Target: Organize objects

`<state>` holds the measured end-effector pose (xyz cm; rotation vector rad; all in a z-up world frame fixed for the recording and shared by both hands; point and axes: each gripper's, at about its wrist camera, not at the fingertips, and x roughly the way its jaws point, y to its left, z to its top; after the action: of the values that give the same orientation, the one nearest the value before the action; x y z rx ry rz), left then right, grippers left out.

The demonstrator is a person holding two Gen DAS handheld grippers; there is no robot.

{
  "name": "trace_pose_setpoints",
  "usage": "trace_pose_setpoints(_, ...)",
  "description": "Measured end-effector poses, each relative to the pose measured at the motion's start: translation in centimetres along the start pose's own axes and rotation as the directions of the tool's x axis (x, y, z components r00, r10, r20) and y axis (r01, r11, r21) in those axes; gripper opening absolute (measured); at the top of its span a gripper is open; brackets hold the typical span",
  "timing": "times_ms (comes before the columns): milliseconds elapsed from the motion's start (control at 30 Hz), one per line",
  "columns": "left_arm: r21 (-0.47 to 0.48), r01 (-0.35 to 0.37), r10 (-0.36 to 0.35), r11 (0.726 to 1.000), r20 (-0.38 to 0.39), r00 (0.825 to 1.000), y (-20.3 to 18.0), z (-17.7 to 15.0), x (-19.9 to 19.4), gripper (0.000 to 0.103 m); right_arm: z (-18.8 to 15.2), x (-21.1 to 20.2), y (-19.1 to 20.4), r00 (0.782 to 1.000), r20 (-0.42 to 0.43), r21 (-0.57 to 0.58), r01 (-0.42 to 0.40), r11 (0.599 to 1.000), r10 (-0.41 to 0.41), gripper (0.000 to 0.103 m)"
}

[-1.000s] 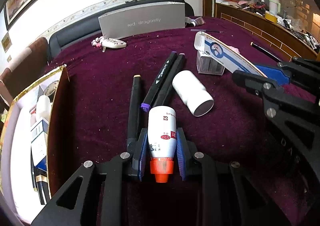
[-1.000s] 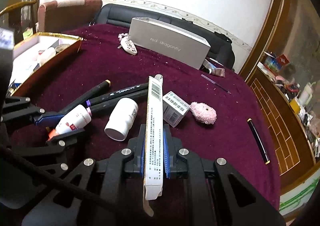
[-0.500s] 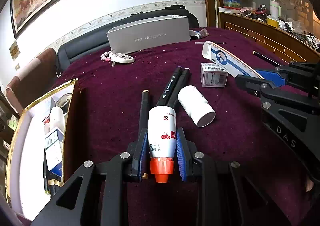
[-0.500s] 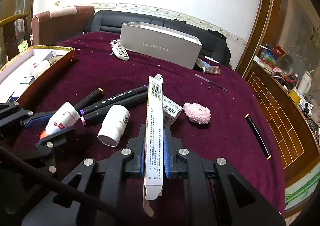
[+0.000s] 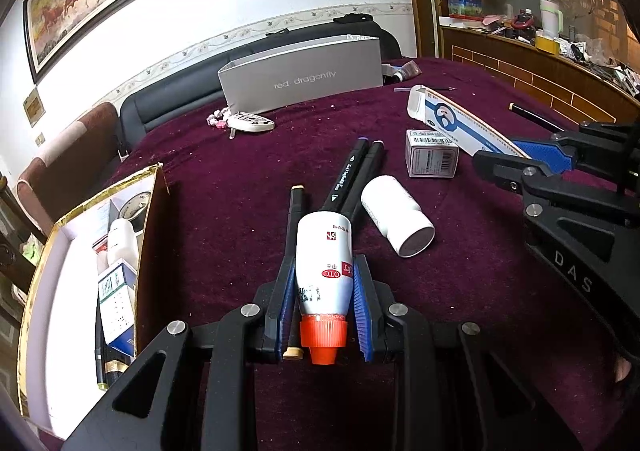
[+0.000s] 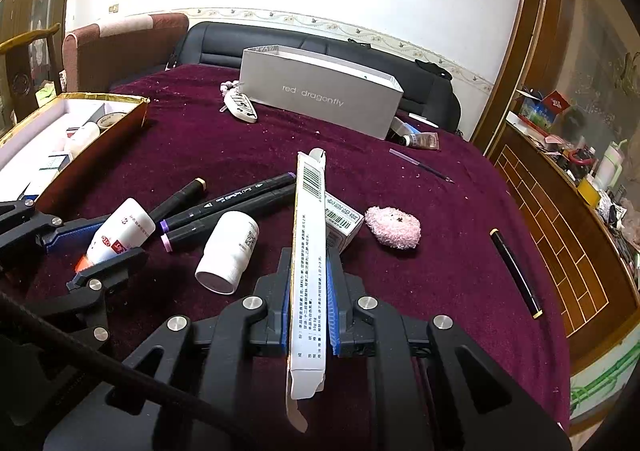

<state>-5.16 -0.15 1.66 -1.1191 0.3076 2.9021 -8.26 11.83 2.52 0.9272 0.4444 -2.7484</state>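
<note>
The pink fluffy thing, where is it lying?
In the right wrist view, the pink fluffy thing lies on the maroon cloth, just right of the small barcode box.

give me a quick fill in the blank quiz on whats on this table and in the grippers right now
1. The left gripper is shut on a white bottle with an ____ cap.
2. The right gripper clamps a long, narrow ____.
3. The grey box at the back reads "red ____".
4. The fluffy ball on the maroon cloth is ____.

Missing words: orange; carton; dragonfly; pink
</note>
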Motion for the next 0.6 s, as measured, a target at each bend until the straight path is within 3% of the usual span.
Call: trace_pose_setpoints(600, -0.006, -0.029, 0.029, 1.0, 0.023, 0.999, 0.1, 0.1, -1.4, 0.022, 0.2, -0.7, -0.4, 0.999, 0.028, 0.0, 0.042, 0.999, -0.042, 0.011)
